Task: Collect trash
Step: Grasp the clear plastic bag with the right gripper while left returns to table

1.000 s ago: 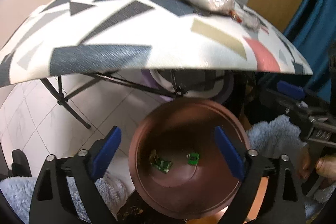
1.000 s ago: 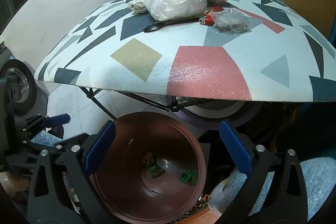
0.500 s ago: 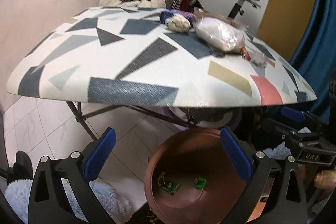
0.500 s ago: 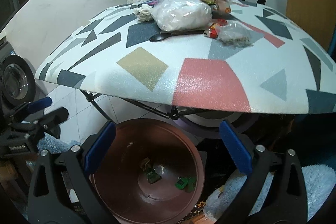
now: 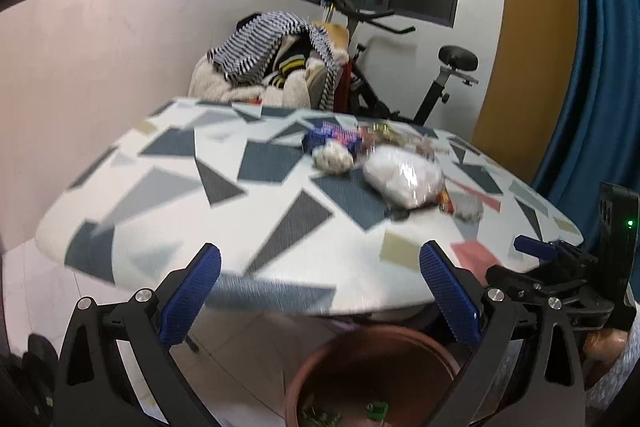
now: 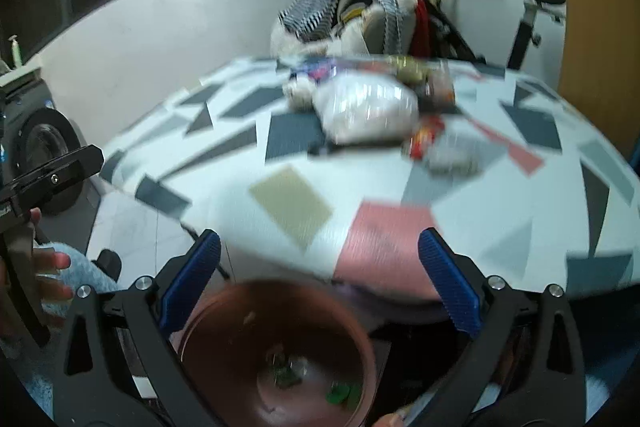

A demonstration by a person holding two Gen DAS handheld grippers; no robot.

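Trash (image 5: 404,181) lies bunched near the table's (image 5: 256,227) far right edge. We hold 2 tools, left tool (image 5: 320,291) and right tool (image 6: 320,289), both gaping wide and empty, above a brown bin (image 6: 240,339) beneath the near edge.

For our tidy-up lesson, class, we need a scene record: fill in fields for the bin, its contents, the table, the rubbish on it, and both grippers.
bin: brown round bin, on the floor below the table edge
bin contents: small green scraps
table: patterned tabletop
rubbish on table: clear plastic bag, crumpled wrappers
left gripper: open, empty
right gripper: open, empty
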